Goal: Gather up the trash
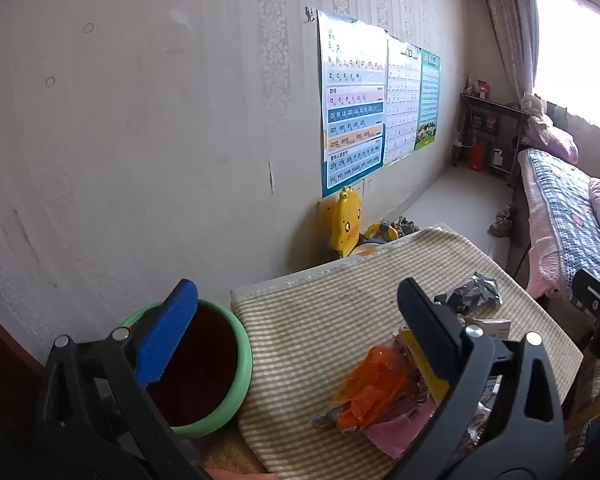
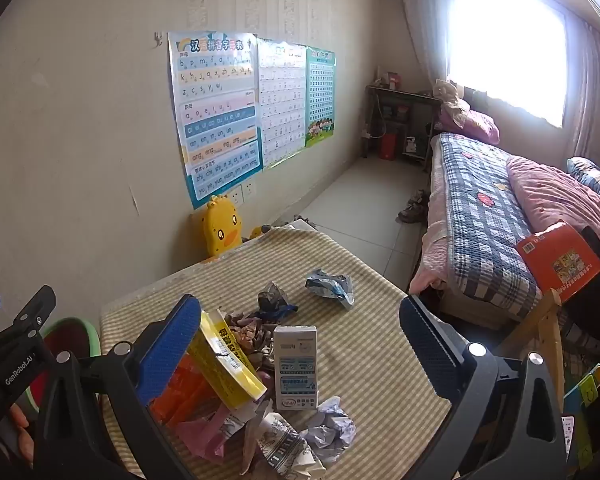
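Observation:
A green-rimmed trash bin (image 1: 242, 364) with a dark inside stands left of a striped table (image 1: 320, 320). Trash lies on the table: an orange wrapper (image 1: 374, 388), a yellow box (image 2: 228, 364), a white carton (image 2: 295, 368), crumpled paper (image 2: 332, 432) and foil wrappers (image 2: 330, 286). My left gripper (image 1: 296, 336) is open and empty, its blue finger over the bin, its black finger above the orange wrapper. My right gripper (image 2: 300, 356) is open and empty above the trash pile. The bin's rim also shows in the right wrist view (image 2: 86, 334).
A wall with posters (image 2: 216, 116) runs along the left. A yellow duck toy (image 2: 220, 232) sits behind the table. A bed (image 2: 484, 216) with an orange box (image 2: 560, 260) stands to the right, with tiled floor between.

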Tool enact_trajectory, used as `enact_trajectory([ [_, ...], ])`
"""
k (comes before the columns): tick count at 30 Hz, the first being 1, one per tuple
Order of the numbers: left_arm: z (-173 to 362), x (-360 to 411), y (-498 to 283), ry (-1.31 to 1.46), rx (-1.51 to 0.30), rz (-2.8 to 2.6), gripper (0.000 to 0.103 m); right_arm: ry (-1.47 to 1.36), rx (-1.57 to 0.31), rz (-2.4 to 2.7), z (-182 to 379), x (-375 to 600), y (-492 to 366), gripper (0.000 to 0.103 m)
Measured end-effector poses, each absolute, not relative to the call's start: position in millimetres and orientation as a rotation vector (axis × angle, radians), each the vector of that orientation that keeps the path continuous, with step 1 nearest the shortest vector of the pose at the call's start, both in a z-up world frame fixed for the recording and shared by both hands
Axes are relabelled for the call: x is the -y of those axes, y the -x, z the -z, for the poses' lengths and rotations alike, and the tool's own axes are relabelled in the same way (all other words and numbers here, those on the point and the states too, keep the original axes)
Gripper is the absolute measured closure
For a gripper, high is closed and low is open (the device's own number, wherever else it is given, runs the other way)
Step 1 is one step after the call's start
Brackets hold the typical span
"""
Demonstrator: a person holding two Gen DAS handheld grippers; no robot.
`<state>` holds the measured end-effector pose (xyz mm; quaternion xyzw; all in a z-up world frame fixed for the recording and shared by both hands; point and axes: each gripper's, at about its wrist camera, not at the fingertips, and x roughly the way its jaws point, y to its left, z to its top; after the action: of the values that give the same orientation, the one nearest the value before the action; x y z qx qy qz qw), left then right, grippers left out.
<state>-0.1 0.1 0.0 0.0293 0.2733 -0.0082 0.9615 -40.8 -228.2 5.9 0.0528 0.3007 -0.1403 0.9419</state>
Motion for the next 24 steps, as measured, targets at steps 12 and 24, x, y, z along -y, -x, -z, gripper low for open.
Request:
enact_trajectory([
  [12, 4.4, 2.3, 2.6, -0.071, -0.572, 0.003, 0.005, -0.110, -0.616, 0.287, -3.9, 226.5, 41.1, 0.008],
  [24, 3.5, -1.0, -2.7, -0.069, -0.592, -0.010, 0.005, -0.114, -0.624, 0.289, 2.8, 226.2, 39.8, 0.008],
])
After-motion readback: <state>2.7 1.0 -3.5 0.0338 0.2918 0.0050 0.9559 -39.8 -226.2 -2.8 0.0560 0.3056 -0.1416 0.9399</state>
